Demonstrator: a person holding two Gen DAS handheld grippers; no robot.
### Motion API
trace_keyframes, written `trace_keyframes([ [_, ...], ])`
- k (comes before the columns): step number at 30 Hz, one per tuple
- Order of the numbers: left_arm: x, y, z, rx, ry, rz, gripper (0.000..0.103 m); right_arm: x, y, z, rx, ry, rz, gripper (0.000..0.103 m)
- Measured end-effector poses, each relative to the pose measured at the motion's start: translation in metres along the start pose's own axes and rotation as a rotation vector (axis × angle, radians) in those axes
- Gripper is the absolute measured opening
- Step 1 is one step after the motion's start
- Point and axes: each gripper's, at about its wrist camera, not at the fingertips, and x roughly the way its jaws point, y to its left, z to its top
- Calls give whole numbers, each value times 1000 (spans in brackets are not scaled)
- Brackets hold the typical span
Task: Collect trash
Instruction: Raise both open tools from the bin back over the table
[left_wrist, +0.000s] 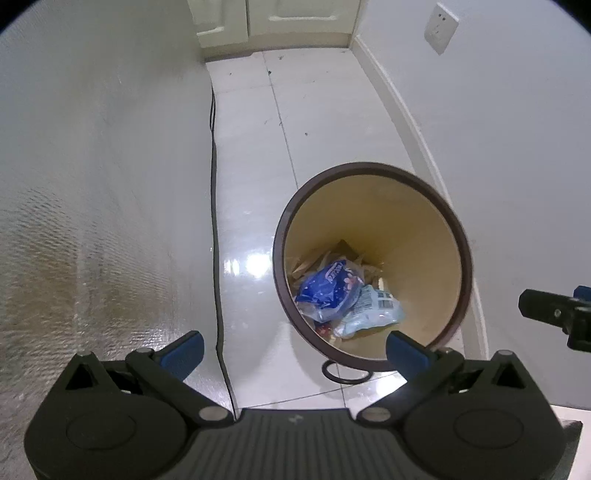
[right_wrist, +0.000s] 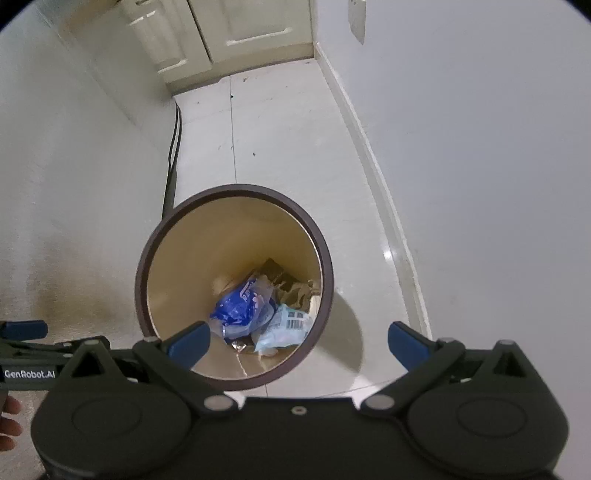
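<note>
A round trash bin (left_wrist: 424, 236) with a dark brown rim and cream inside stands on the white tiled floor; it also shows in the right wrist view (right_wrist: 173, 266). Inside lie a blue wrapper (left_wrist: 328, 288), a pale blue packet with a barcode (left_wrist: 373, 312) and brown scraps. In the right wrist view the blue wrapper (right_wrist: 242, 306) and the pale packet (right_wrist: 284, 326) lie the same way. My left gripper (left_wrist: 295, 349) is open and empty above the bin's near left edge. My right gripper (right_wrist: 299, 341) is open and empty above the bin's near rim.
A silvery textured panel (left_wrist: 92, 203) runs along the left, with a black cable (left_wrist: 213, 147) at its foot. A white wall with a baseboard (left_wrist: 417, 122) and a socket (left_wrist: 439, 31) is on the right. Cream cabinets (right_wrist: 251, 33) stand at the far end. A black ring (left_wrist: 345, 373) lies by the bin.
</note>
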Motion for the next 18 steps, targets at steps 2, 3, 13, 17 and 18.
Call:
trace_keyframes([
  [2, -13, -3, 0, 5, -13, -6, 103, -14, 1, 0, -5, -11, -3, 103],
  [3, -21, -5, 0, 9, -20, -11, 103, -21, 2, 0, -6, -14, -6, 103],
  [13, -117, -14, 6, 42, -94, 0, 103, -104, 9, 8, -3, -60, -16, 103],
  [17, -161, -15, 7, 57, -108, 12, 103, -141, 10, 13, 1, -71, -35, 103],
  [18, -172, -15, 8, 60, -113, 12, 103, -151, 11, 14, -1, -75, -39, 103],
])
